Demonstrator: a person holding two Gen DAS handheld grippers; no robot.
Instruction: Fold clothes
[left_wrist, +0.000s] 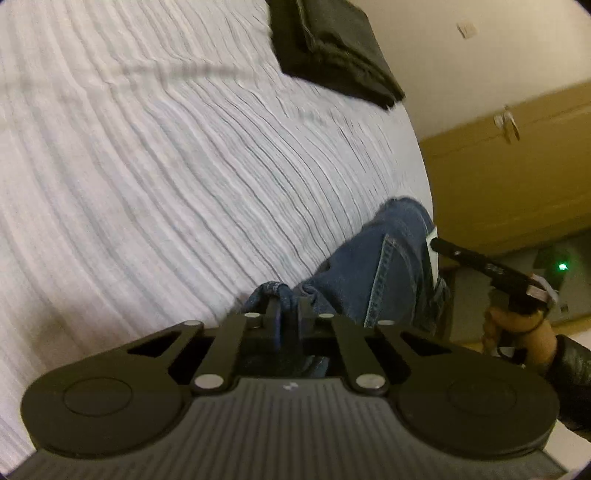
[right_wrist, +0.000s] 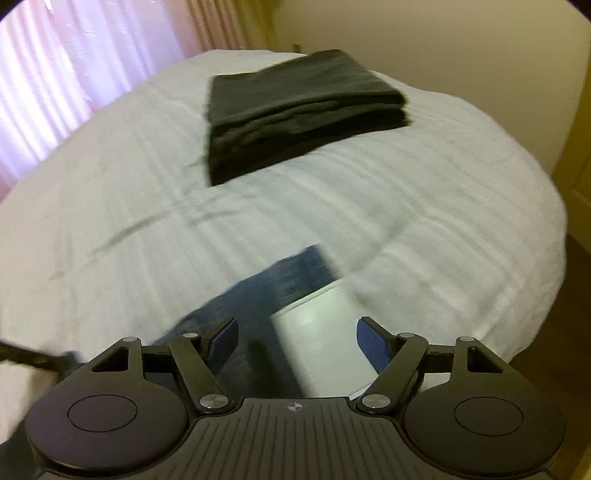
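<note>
A: Pinching a bunched hem of the jeans (left_wrist: 384, 266), the left gripper (left_wrist: 286, 314) has its fingers closed tight on denim at the near edge of the bed (left_wrist: 147, 184).

B: And the right gripper (right_wrist: 297, 343)?

A: Fingers spread wide, nothing between them; it sits over the jeans (right_wrist: 240, 295) and a pale patch beside them (too blurred to name).

B: So the risk?

A: One small pinch carries the whole garment. Most of the denim seems to hang off the bed's edge, so I judge its weight could drag the cloth out of the left fingers, or pull it to the floor.

B: Anything else?

A: The black stack (right_wrist: 295, 110) lies folded farther up the bed. A wide swing of the jeans could knock it askew. The blur hints at quick motion, which makes a poor, crooked grasp by the right gripper likelier.
</note>
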